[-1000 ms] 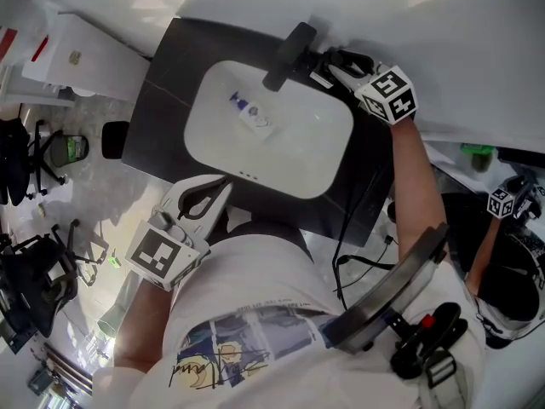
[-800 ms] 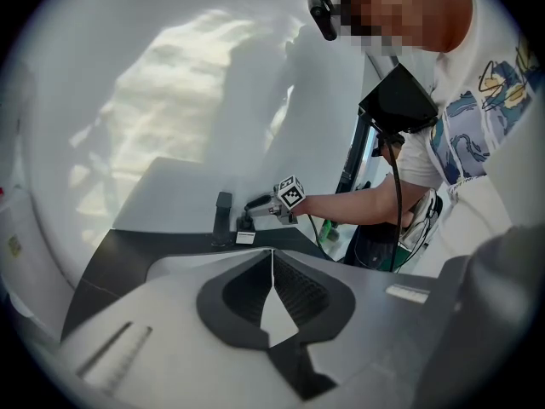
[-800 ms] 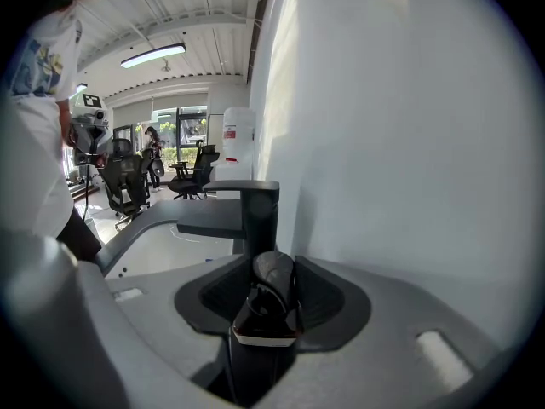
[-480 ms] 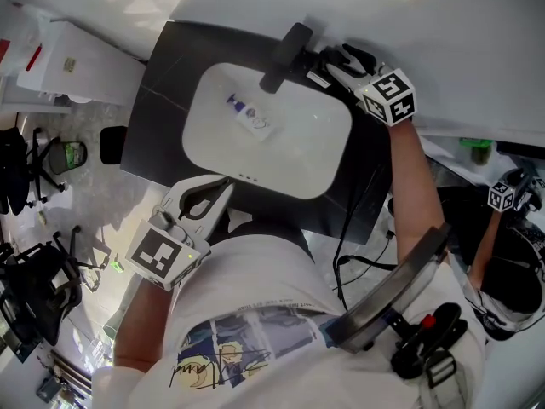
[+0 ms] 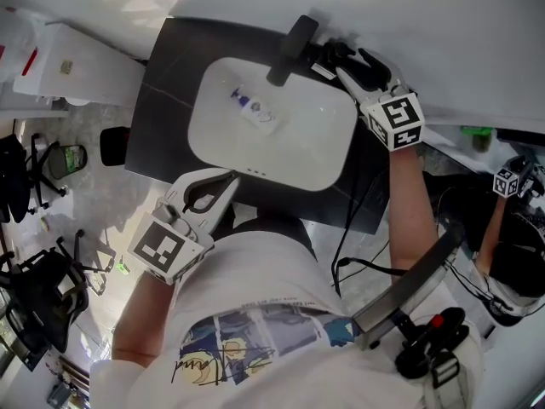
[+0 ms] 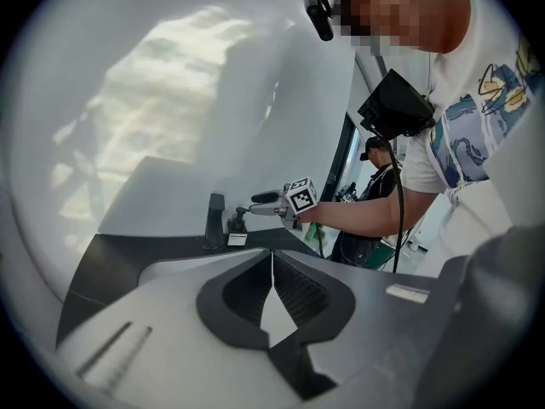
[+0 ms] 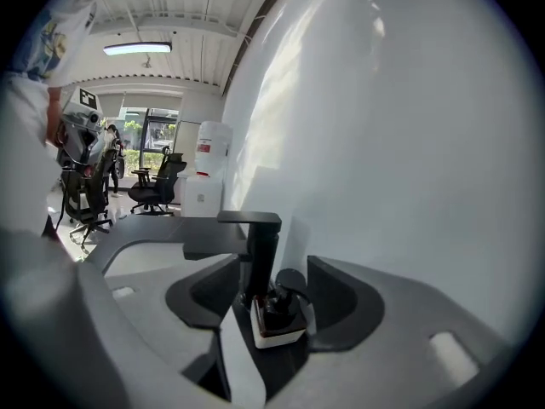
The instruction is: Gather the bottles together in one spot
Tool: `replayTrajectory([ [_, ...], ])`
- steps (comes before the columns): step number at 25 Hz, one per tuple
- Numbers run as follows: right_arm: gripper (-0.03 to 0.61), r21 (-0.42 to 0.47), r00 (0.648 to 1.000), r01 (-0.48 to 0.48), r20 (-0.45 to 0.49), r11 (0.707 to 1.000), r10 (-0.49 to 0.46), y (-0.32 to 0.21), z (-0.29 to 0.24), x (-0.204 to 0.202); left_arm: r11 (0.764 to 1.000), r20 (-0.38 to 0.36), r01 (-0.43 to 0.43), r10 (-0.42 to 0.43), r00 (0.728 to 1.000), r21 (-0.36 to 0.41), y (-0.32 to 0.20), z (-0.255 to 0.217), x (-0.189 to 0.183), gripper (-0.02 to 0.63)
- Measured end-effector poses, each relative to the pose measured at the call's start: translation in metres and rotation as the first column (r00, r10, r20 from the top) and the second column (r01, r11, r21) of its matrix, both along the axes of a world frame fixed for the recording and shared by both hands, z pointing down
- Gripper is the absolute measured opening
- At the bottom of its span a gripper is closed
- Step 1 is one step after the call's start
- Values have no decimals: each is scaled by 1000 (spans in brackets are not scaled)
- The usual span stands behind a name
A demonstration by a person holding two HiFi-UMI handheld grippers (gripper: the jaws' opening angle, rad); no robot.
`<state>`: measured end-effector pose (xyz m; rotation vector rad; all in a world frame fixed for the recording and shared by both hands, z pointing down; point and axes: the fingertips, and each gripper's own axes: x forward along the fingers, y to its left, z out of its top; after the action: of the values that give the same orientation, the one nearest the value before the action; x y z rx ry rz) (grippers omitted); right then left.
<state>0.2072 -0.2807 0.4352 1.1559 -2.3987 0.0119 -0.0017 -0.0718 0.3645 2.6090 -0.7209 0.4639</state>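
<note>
Right gripper view: right gripper [image 7: 272, 290] jaws were just spread; the bottle [image 7: 274, 324] between them, beside the tap [image 7: 258, 245], is judged delivered.

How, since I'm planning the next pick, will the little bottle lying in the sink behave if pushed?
The bottle lies on its side in the smooth, curved sink, so a push would probably roll or slide it toward the basin's lowest part. It looks small beside the faucet, so it is likely light. Lying flat, it cannot tip.
</note>
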Motion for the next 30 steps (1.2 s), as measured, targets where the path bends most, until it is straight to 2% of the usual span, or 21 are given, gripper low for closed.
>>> replayTrajectory([
  [5, 236, -23, 1000, -4, 20, 1000, 4, 51, 3, -36, 1000, -16, -17, 17, 1000, 8, 1, -1, -15, 11],
  [9, 230, -111, 999, 50, 18, 993, -48, 86, 32, -79, 1000, -23, -28, 28, 999, 9, 4, 0, -29, 11],
  [13, 207, -210, 992, 127, 23, 969, -125, 105, 68, -129, 1000, -19, -28, 28, 999, 5, 9, 1, -47, 11],
  [18, 187, -310, 983, 177, 4, 934, -185, 102, 117, -176, 1000, -4, -9, 9, 1000, 13, 14, 1, -74, 11],
  [30, 174, -464, 970, 133, -120, 876, -211, 51, 226, -217, 996, 29, 91, -91, 995, 1, 24, 13, -136, 11],
])
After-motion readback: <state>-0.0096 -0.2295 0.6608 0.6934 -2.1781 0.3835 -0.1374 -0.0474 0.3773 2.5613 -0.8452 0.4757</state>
